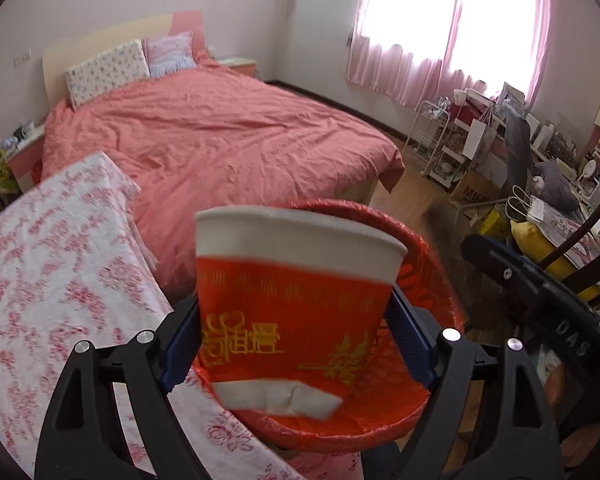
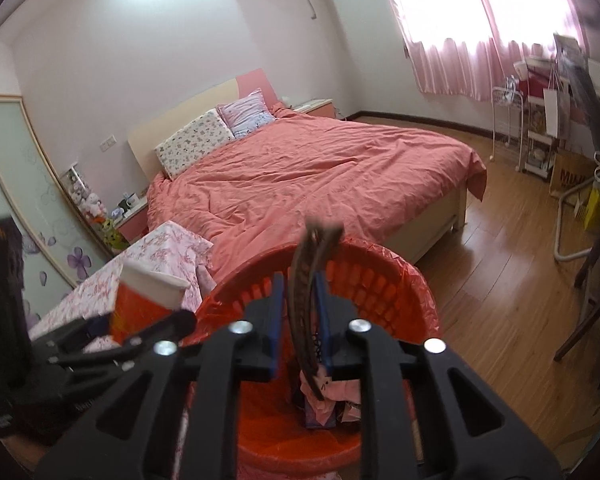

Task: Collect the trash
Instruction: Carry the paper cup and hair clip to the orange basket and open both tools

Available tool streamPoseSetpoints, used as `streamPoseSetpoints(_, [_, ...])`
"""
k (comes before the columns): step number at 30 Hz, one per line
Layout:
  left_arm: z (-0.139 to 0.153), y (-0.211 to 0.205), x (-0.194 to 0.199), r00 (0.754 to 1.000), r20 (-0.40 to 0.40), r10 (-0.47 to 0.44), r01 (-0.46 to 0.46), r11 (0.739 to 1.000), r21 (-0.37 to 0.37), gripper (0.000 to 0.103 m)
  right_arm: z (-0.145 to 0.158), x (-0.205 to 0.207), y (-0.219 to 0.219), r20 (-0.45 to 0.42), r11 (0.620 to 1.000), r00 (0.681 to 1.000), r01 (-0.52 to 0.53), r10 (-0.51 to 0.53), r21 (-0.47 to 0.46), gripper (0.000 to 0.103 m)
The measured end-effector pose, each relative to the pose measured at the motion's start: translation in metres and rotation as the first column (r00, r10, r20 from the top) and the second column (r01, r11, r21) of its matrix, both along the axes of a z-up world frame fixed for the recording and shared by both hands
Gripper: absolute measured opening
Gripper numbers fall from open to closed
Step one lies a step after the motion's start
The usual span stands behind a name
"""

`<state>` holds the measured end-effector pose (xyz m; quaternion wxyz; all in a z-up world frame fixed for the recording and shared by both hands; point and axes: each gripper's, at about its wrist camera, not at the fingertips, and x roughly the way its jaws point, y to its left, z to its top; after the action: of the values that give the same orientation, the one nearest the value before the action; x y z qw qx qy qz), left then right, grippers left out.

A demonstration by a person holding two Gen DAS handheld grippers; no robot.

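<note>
Bedroom with a coral-covered bed (image 1: pixel 220 136) behind: my left gripper (image 1: pixel 296 340) clamps a red-and-white paper cup (image 1: pixel 292 300) above the red-lined bin (image 1: pixel 432 256). My right gripper (image 2: pixel 300 320) pinches a brown curved strip (image 2: pixel 306 280) over that bin (image 2: pixel 400 280); next, I judge, both jaws open to drop.

Both fisheye views look forward along their fingers, down and close over a red basket (image 1: pixel 428 256) (image 2: pixel 384 276). Beyond the fingertips, both share the bed (image 1: pixel 220 136) (image 2: pixel 320 176) (far off). The right view shows the left gripper (image 2: pixel 140 320) beside its left finger.
</note>
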<state>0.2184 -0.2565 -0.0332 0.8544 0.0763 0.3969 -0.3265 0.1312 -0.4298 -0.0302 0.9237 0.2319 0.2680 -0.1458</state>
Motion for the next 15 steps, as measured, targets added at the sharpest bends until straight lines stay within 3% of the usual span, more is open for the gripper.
streamPoseSetpoints(7, [-0.011, 0.013, 0.003, 0.999, -0.019, 0.049, -0.048, 0.998, 0.045, 0.090, -0.007, -0.005, -0.010, -0.009, 0.999, 0.999, 0.035, -0.035, 0.003, 0.045])
streamPoseSetpoints(15, [-0.006, 0.009, -0.003, 0.998, -0.055, 0.033, -0.032, 0.999, 0.022, 0.090, -0.004, -0.013, 0.002, -0.012, 0.999, 0.999, 0.040, -0.040, -0.014, 0.047])
